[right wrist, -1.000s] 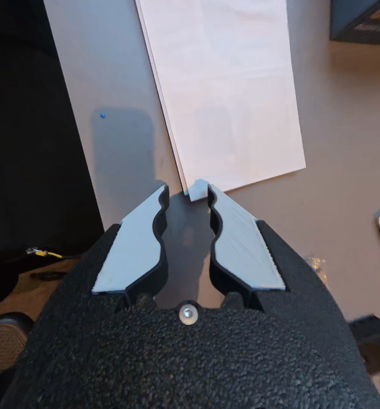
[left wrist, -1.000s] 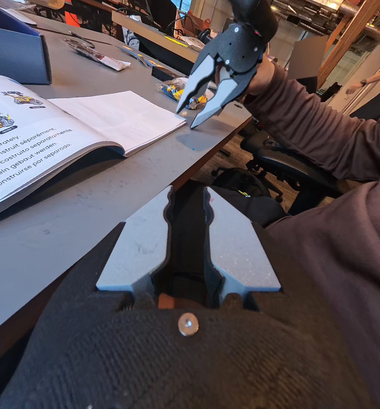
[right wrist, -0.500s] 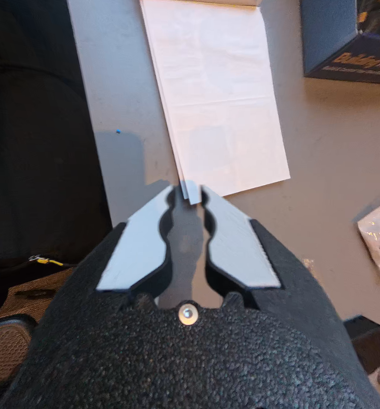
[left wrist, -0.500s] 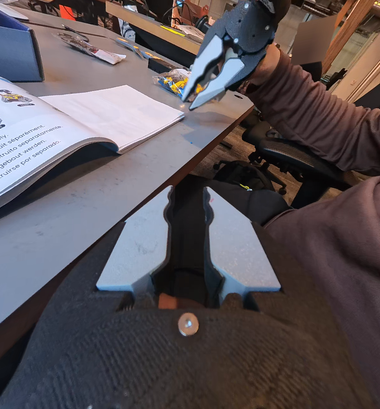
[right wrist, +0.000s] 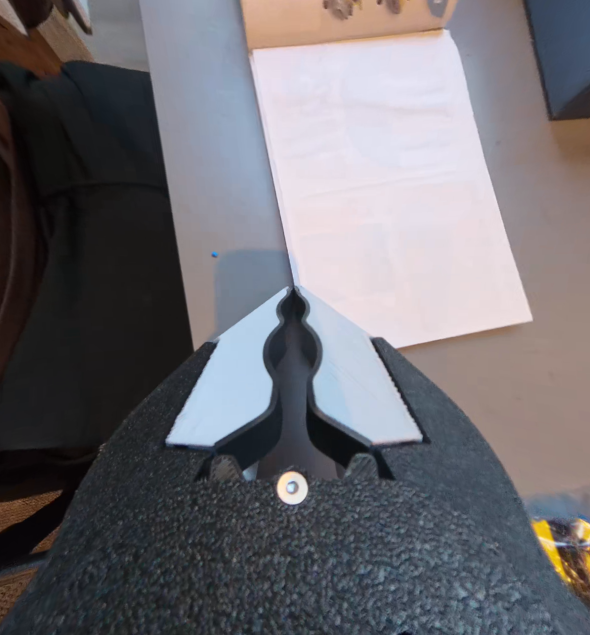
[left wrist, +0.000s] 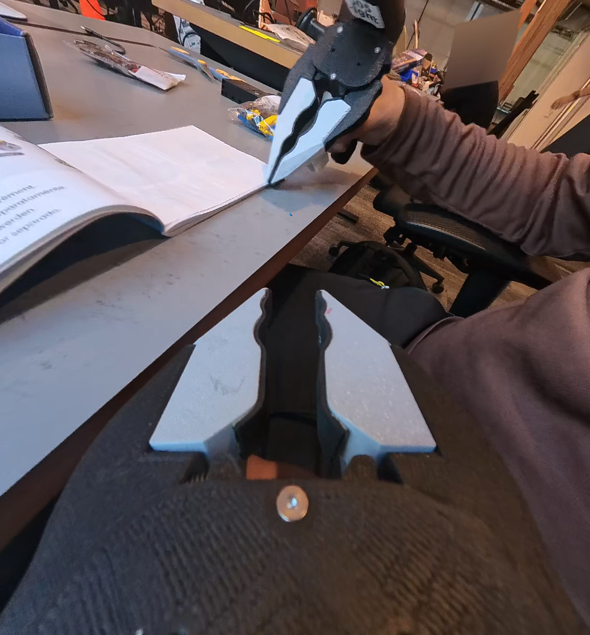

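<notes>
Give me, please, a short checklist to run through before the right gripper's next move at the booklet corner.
1. Right gripper shut at the booklet corner: ok, its tips meet there.
2. Page actually caught between the tips: cannot tell.
3. Left gripper out of the way: ok, open, off the table edge, holding nothing.
4. Booklet lying open and flat on the table: ok.
5. Bag of bricks apart from the booklet: ok.
6. Box apart from the page: ok.
</notes>
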`<state>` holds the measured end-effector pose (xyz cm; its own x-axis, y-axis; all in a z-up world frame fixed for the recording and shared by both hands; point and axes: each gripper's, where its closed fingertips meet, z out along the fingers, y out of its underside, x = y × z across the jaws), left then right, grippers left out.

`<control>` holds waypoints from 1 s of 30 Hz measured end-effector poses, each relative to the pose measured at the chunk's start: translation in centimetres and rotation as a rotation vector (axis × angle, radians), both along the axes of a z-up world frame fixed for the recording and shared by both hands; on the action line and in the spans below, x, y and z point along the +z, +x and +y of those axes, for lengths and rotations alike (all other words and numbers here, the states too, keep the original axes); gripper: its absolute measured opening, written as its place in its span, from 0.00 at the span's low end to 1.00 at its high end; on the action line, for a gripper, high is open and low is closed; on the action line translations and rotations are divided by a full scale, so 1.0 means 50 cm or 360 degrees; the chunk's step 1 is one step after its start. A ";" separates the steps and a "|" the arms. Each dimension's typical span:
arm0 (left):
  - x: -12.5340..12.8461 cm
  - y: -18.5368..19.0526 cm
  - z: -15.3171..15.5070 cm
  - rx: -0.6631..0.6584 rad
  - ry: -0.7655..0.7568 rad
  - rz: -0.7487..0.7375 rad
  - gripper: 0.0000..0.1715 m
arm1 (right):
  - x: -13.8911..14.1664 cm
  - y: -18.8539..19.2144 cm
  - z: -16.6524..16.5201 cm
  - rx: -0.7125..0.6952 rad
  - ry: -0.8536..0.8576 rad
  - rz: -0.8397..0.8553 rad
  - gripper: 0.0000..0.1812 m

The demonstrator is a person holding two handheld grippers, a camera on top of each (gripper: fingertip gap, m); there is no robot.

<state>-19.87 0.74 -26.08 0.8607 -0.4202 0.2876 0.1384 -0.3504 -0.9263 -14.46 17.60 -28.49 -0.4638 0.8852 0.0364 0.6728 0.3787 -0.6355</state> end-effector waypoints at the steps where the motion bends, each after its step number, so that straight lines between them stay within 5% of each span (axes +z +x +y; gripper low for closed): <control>1: 0.000 0.001 0.000 -0.0001 -0.0001 0.0003 0.13 | 0.000 0.001 -0.009 0.0020 0.0021 -0.0001 0.00; 7: 0.001 0.001 -0.003 0.0004 0.0008 0.0039 0.13 | 0.040 0.005 -0.044 0.0099 0.0031 0.0066 0.03; 9: 0.009 -0.001 -0.002 0.0024 0.0025 0.0040 0.13 | 0.049 -0.002 -0.005 -0.0065 0.0005 0.0074 0.26; 12: 0.040 -0.020 0.018 0.0159 0.0069 0.0146 0.13 | 0.015 0.008 0.033 -0.0223 -0.0034 -0.0081 0.38; 16: 0.094 -0.051 0.068 0.0274 0.0100 0.0432 0.13 | -0.001 0.013 0.038 -0.0182 0.0022 -0.0103 0.36; 20: 0.089 -0.075 0.134 0.0249 -0.0041 0.0594 0.20 | 0.009 0.033 0.065 -0.0123 0.0199 -0.0093 0.34; 30: 0.062 -0.085 0.156 0.0252 -0.0140 0.0352 0.20 | 0.018 0.039 0.072 0.0073 0.0735 0.0022 0.24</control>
<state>-24.12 8.55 -22.97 0.9595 -0.2574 0.1149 -0.0043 -0.4209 -0.9071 -12.49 21.22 -27.60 -0.4990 0.7534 0.4282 0.6415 0.6533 -0.4021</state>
